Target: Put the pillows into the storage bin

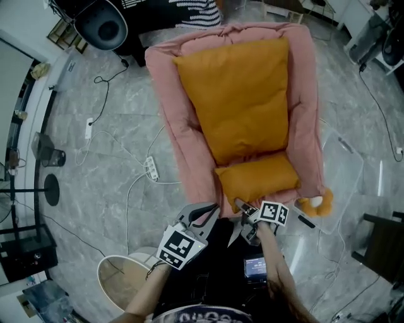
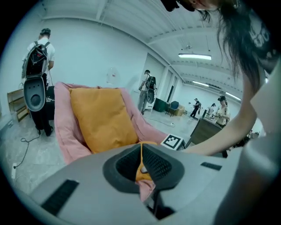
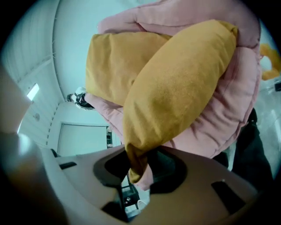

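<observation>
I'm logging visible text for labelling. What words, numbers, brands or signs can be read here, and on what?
No text here can be read.
Square markers on the two cubes: black-and-white patterns, no letters or numbers.
Small lit screen at the person's waist: too small to read.
White print on the dark thing at the top edge of the head view: cut off and blurred.
</observation>
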